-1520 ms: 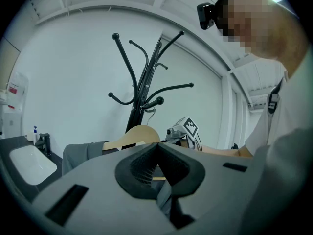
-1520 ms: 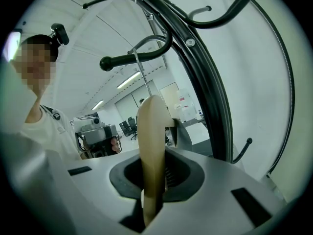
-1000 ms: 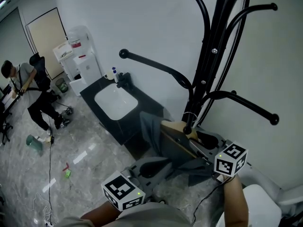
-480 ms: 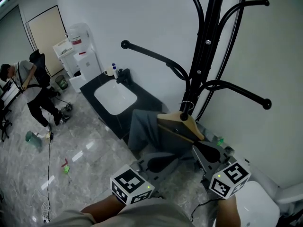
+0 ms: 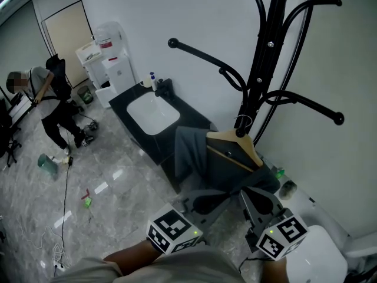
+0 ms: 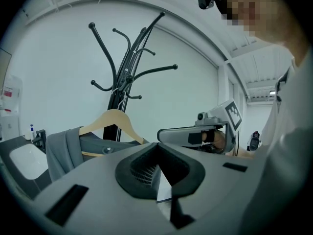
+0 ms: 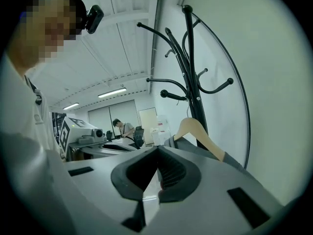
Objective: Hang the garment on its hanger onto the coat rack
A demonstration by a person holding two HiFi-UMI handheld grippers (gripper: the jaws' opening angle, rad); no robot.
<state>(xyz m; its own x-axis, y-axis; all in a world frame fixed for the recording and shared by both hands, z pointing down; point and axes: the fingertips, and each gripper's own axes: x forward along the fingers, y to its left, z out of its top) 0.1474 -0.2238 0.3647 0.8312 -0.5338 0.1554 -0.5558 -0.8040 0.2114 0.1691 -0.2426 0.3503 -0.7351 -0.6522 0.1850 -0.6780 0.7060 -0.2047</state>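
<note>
Against the pole of the coat rack (image 5: pixel 258 81), the wooden hanger (image 5: pixel 244 146) hangs by its wire hook (image 5: pixel 242 122) from a low arm, carrying the grey garment (image 5: pixel 188 152). The cloth is bunched on the shoulder farther from the pole. Below the garment and away from the pole, the left gripper (image 6: pixel 157 145) and the right gripper (image 7: pixel 157 149) both have their jaws pressed together on nothing, and neither touches the hanger.

Likely risks: how deep the hook sits on the arm cannot be told, so a shallow seat could let it slip off. The lopsided cloth may tilt the hanger or slide from it. A gripper pulled back close to the hem could snag the cloth.

Compared with one second earlier, the right gripper, then up against the hanger, has dropped back and closed, and the hanger now hangs unsupported.
</note>
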